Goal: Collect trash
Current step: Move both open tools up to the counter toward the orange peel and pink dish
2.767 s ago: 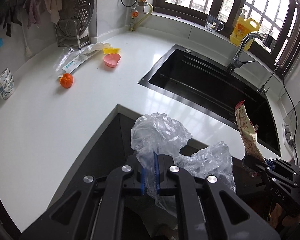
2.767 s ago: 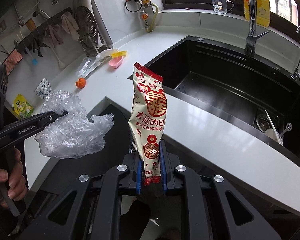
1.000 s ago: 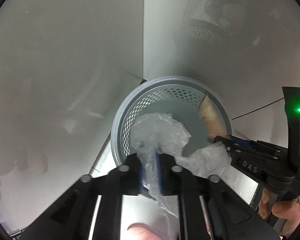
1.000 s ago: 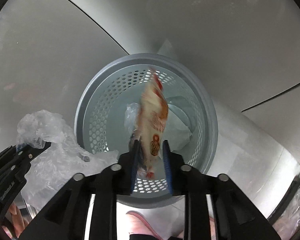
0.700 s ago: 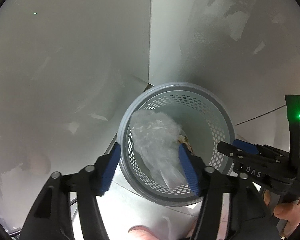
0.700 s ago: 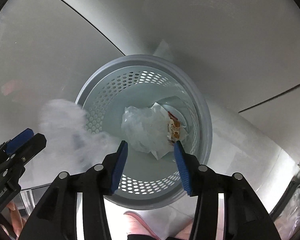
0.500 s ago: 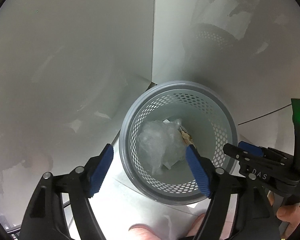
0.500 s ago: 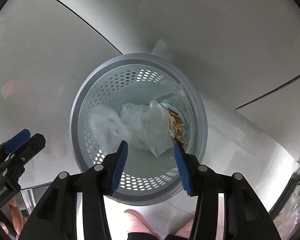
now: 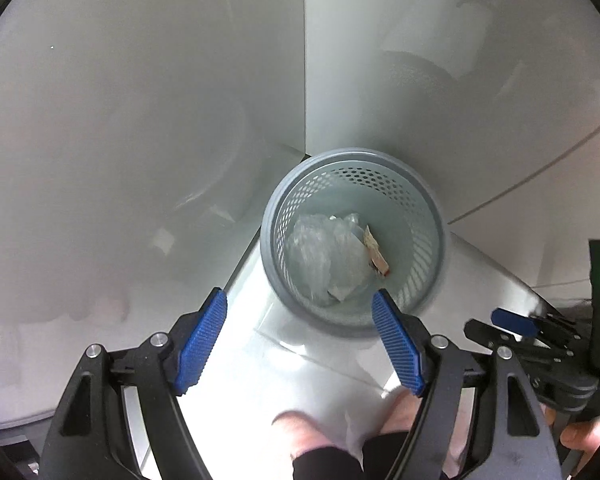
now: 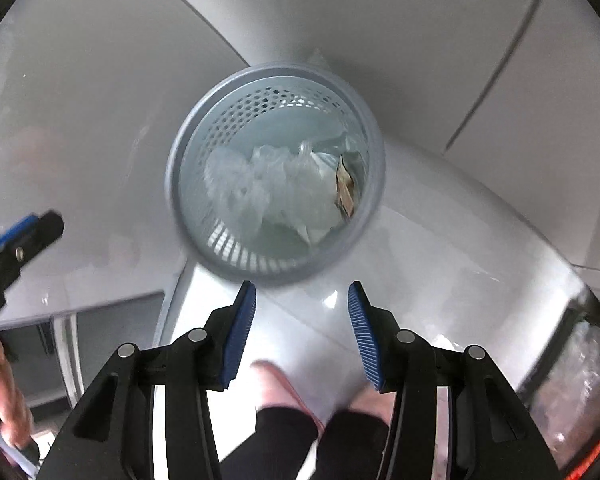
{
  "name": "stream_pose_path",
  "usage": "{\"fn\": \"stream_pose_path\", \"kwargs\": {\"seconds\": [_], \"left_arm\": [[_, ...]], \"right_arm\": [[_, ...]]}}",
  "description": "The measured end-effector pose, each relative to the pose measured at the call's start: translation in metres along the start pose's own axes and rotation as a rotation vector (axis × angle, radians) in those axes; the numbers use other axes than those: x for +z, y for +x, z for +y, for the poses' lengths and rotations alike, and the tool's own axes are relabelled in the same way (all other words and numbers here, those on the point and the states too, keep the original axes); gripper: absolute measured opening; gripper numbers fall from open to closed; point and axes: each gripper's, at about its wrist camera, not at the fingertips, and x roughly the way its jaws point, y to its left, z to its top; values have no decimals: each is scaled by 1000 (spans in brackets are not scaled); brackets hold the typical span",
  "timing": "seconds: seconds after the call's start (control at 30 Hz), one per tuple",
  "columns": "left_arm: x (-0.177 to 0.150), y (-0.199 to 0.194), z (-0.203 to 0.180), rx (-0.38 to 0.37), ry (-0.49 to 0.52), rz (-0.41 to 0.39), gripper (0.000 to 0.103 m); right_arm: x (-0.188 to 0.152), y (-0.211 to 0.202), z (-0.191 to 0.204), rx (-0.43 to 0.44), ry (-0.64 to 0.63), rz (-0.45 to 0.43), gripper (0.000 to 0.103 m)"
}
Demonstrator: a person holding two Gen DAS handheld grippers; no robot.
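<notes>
Left wrist view: we have the left gripper [image 9: 298, 336] spread wide with nothing between its blue pads [image 9: 396, 344], pointing down at the grey perforated bin [image 9: 430, 216], which sits just ahead of the fingertips on the pale floor [image 9: 320, 364]. Right wrist view is motion-blurred, but the right gripper [image 10: 300, 326] reads about half open and also empty, bin rim [image 10: 176, 184] straight ahead of its tips. Each gripper shows at the edge of the other's view, left one off to the right gripper's left side and apart from it. Trash is in the bin: crumpled clear plastic bag [image 9: 324, 256] fills most of the bottom, snack wrapper [image 9: 376, 254] lies against the bag's right edge, near the bin wall on the side toward the right gripper. We judge this load as dropped and settled; both tools are free for the next pickup. Handling notes if we ever need to re-grab: both items should be very light, soft and crushable, nothing fragile. Film is probably slick and springs back, so we'd pinch a bunched fold with pads fully closed, not a single flat layer. Wrapper looks a bit stiffer; we'd take it at one end across its short width. Bin itself looks light enough to tip if we bump the rim. Person's feet [image 9: 312, 432] show blurred below the fingers.
</notes>
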Motion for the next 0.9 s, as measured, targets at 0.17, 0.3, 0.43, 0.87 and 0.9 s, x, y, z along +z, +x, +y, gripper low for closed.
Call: {"fn": "stream_pose_path", "kwargs": {"seconds": [0.17, 0.3, 0.43, 0.87, 0.9], "left_arm": [[7, -87, -7, -18, -3, -36, 73], [19, -174, -12, -20, -41, -100, 73], [33, -256, -16, -48, -85, -162, 78], [72, -454, -30, 33, -172, -395, 83], [73, -469, -28, 41, -181, -405, 84]], "right_arm": [[-12, -101, 11, 10, 5, -71, 46], [-14, -196, 26, 27, -21, -158, 47], [-17, -275, 44, 46, -90, -215, 53], [8, -456, 78, 151, -227, -414, 53], [12, -466, 82, 145, -248, -431, 53]]}}
